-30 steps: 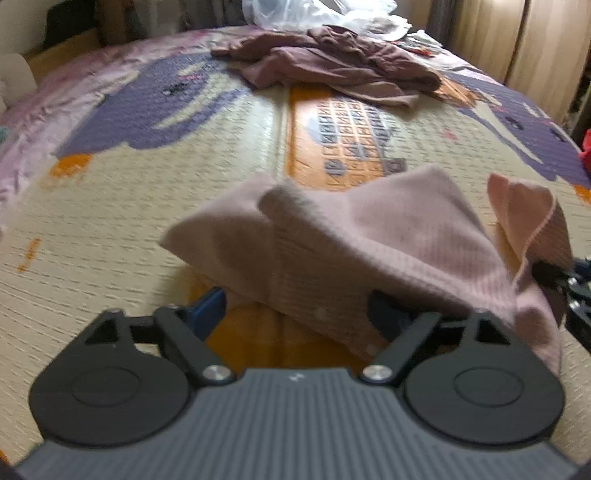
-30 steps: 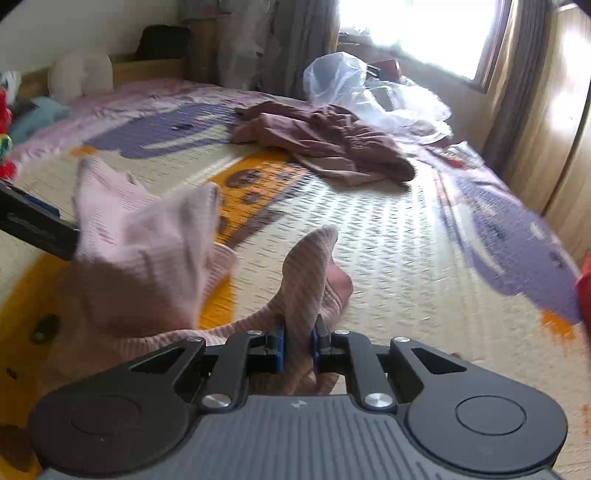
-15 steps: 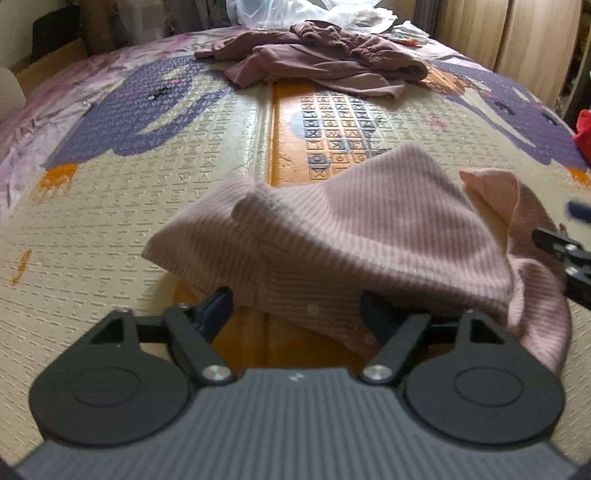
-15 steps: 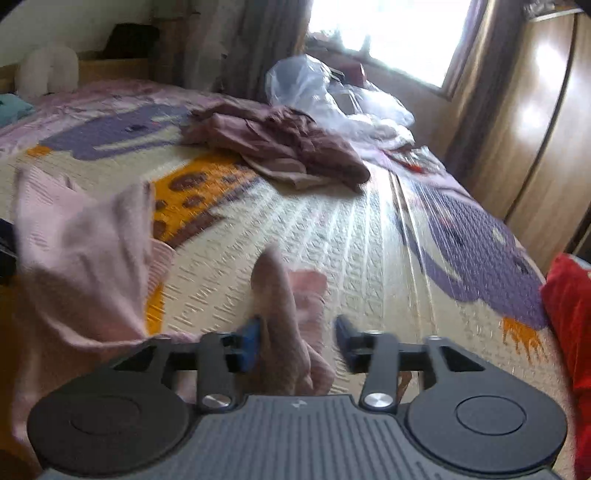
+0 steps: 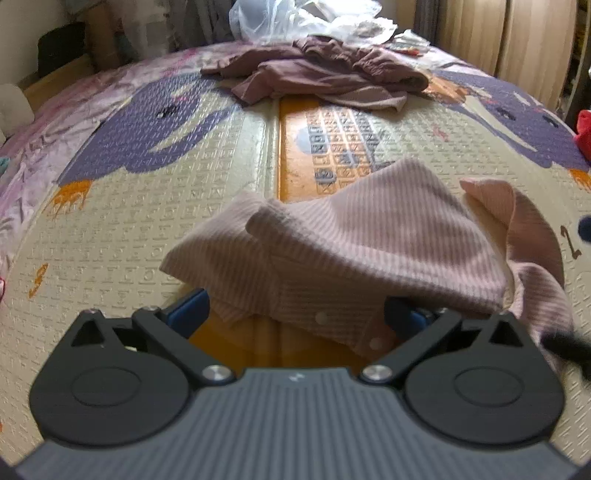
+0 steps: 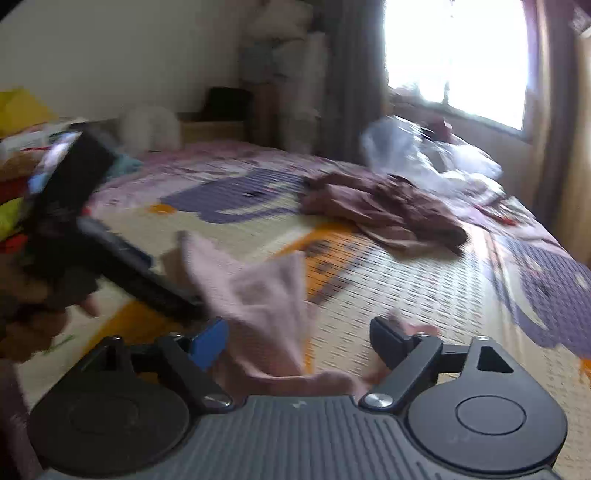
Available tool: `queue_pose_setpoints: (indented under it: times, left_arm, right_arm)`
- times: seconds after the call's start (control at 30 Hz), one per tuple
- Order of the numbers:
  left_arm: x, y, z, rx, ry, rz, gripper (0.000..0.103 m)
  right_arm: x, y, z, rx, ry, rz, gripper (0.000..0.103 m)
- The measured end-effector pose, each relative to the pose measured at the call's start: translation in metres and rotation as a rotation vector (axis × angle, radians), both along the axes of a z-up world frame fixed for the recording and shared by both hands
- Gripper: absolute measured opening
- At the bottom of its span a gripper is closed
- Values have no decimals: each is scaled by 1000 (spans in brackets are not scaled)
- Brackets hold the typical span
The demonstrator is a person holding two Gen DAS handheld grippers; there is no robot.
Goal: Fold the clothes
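A pink ribbed garment point(image 5: 369, 243) lies in a loose heap on the patterned play mat point(image 5: 147, 229). My left gripper point(image 5: 295, 314) sits low at its near edge, jaws opening wide; the buttoned hem lies between the fingers but the pads do not press it. In the blurred right wrist view the same pink garment point(image 6: 258, 295) lies under my right gripper point(image 6: 299, 339), whose jaws are also opening, with cloth loose between them. The other gripper and a hand point(image 6: 74, 258) show at the left of that view.
A crumpled maroon garment point(image 5: 325, 74) lies farther back on the mat, also seen as a maroon heap point(image 6: 384, 210). Clear plastic bags point(image 5: 303, 18) sit behind it. Curtains point(image 5: 498, 33) hang at the right, and a red item point(image 5: 583, 129) is at the right edge.
My right gripper let go of the pink sleeve, spread its jaws and tilted upward. My left gripper's jaws widened. The pink garment settled lower on the mat.
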State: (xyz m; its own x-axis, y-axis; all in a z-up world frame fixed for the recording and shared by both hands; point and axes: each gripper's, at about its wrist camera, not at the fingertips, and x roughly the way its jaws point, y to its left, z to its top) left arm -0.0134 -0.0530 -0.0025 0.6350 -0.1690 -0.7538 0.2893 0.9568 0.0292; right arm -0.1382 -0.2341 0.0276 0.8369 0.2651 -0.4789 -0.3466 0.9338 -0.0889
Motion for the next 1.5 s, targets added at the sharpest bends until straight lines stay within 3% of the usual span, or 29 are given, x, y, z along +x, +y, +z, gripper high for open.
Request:
queue_pose_setpoints:
  times: [0.17,0.23,0.3,0.43,0.53,0.6,0.77,0.93,1.2,1.5]
  left_arm:
    - [5,-2,-3,55,11,37,103]
    - [6,-1,-2,64,5,42,103]
    - [6,-1,-2,57,4,43,103]
    - [7,-1,-5,77,6,54,103]
    - [7,1,-6,89,2,62,103]
    - [7,3,-5,93,-3,67,103]
    - [8,5,-7,108,5,86,103]
    - [8,3,-9,123,7,78,103]
    - [3,-3,-10,137,3,50,103]
    - [-1,-3,-5,100,-13,44,103]
  right_arm:
    - [-2,21,-10,-69,37,75,92]
    - [1,27,-15,-100,40,57,91]
    - [4,32,-20,-132,40,31,81]
    - [13,36,-22,-102,51,22,74]
    - [17,41,-22,-109,47,31,58]
    - [19,41,-21,-85,55,39,49]
    - [17,35,-17,18,76,41,49]
    - [17,34,-14,37,55,14,49]
    - [23,34,-10,67,63,-22,21]
    - [24,15,-4,241,117,-33,16]
